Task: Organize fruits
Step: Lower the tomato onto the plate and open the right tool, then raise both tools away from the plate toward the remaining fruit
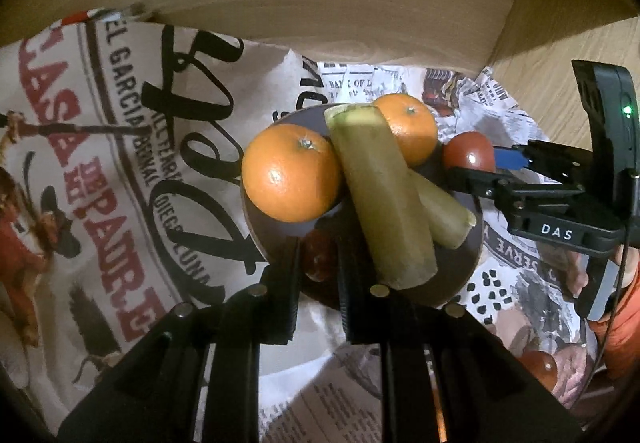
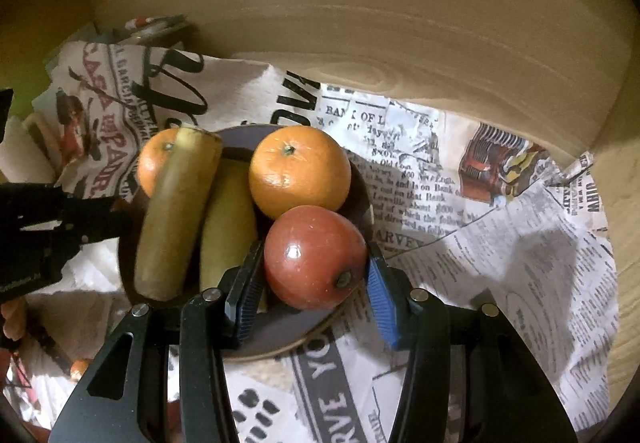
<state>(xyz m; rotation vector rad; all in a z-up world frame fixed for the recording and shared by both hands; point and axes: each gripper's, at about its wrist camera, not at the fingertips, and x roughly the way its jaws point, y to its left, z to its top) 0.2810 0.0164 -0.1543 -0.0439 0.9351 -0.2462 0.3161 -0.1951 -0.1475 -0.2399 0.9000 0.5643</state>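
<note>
A dark plate (image 1: 472, 263) (image 2: 280, 335) holds two oranges (image 1: 292, 173) (image 2: 300, 171) and two yellow-green banana-like pieces (image 1: 384, 199) (image 2: 176, 215). Over the plate's right side, my right gripper (image 2: 316, 275) (image 1: 476, 167) is shut on a glossy red apple (image 2: 316, 257) (image 1: 468, 151), blue pads against its sides. At the plate's near-left edge, my left gripper (image 1: 318, 263) (image 2: 120, 219) has its jaws close together around a small dark red fruit (image 1: 318, 257), which fills the gap between them.
Newspaper-print cloths (image 2: 500, 243) (image 1: 120, 163) cover the surface. A wooden wall (image 2: 400, 23) curves right behind the plate, and bare wood (image 1: 560, 55) shows at the right. Another red fruit (image 1: 540, 367) lies at the near right, by a hand in an orange sleeve (image 1: 624, 303).
</note>
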